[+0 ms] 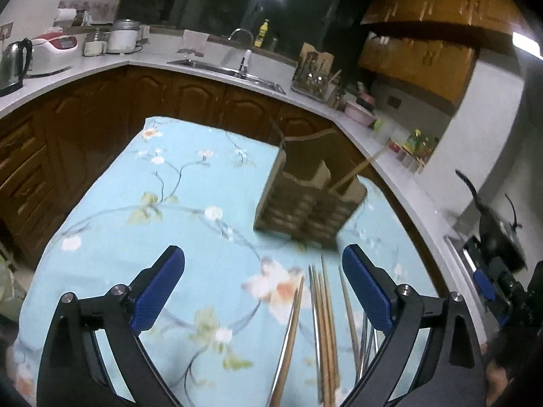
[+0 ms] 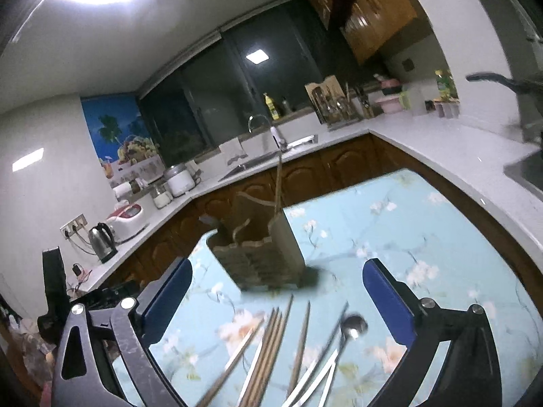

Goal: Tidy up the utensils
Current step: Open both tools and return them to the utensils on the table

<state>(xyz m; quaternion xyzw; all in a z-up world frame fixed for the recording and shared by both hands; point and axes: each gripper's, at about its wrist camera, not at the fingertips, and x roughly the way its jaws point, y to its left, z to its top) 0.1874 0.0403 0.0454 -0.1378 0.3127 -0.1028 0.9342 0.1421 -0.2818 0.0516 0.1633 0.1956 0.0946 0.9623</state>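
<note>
The loose utensils are found on the floral tablecloth [image 1: 142,210], at the near edge of both views: a bundle of wooden chopsticks [image 1: 324,325], and beside it, seen best from the right wrist, a metal spoon [image 2: 353,326] with what appear to be other metal handles. Their long axes are laid roughly along the 6-to-12 o'clock line, the tips pointed toward 12 o'clock at the wooden utensil holder [image 1: 305,200], the spoon's bowl leaned a little toward 1 o'clock. The holder is stood just beyond the tips, apart from them. Only one stick [image 1: 359,168] is seen clearly lodged in it, slanted out toward 2 o'clock in the left view; a dark item in its left compartment in the right view cannot be identified. The task is therefore judged barely begun, with nearly the whole pile left to be moved.

The left gripper [image 1: 263,288] is held released, its blue pads spread wide over the cloth, nothing between them being grasped. The right gripper [image 2: 276,296] is likewise spread and empty above the pile. Behind, the kitchen counter [image 1: 142,59] with its sink is seen around 12 o'clock
</note>
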